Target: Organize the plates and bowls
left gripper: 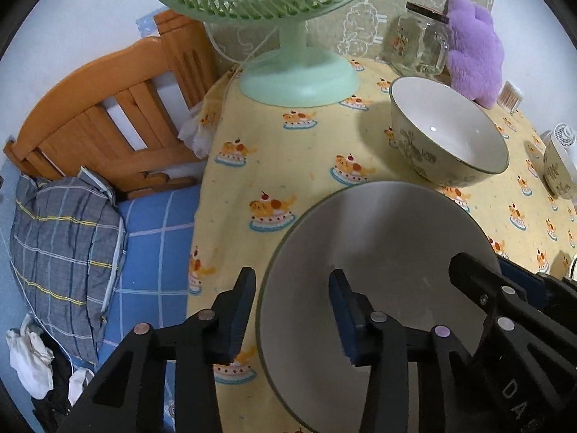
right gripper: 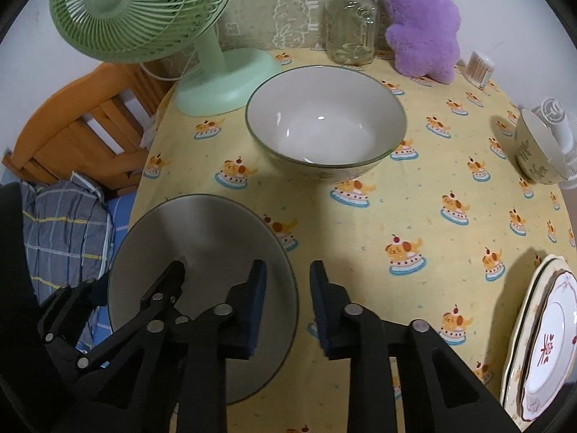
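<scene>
Straddling the near rim of the grey bowl at lower centre with the left hand-held gripper, jaws apart, likely for nesting into the large bowl at upper centre. Hovering released beside it, the right hand-held gripper, pointing forward over the tabletop.

Two wrist fisheyes looking down across one table

Both sit close above the yellow cake-print tablecloth, facing the green desk fan at 12 and 10 o'clock; they share the large white green-rimmed ceramic bowl.
</scene>
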### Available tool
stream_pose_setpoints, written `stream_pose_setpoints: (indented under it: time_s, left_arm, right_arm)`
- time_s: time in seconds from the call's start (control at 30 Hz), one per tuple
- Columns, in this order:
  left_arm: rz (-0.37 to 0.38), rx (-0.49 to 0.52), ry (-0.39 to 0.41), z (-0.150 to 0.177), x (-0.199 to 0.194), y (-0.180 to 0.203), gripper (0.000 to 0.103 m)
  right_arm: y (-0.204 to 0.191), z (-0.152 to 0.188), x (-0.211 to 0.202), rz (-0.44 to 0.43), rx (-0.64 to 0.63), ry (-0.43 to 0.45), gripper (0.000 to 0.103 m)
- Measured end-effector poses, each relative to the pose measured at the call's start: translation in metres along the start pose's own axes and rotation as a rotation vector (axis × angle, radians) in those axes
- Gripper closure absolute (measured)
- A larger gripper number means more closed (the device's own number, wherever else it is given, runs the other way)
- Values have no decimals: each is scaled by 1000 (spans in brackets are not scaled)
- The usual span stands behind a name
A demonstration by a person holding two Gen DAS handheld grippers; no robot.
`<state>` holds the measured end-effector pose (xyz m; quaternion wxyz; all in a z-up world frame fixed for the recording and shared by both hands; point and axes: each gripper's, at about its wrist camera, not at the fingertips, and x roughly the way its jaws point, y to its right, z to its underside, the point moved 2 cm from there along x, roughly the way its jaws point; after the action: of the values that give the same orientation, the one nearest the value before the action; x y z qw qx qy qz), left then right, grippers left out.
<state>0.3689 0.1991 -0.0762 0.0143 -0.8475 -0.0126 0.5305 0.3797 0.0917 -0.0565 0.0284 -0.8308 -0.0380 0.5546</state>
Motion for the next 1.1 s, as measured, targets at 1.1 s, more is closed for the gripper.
stream_pose_setpoints:
  time_s: [1.1]
  left_arm:
    - [90, -30, -71, 57, -43, 100, 62]
  right_arm:
    - [90, 56, -41, 39, 5, -59, 83]
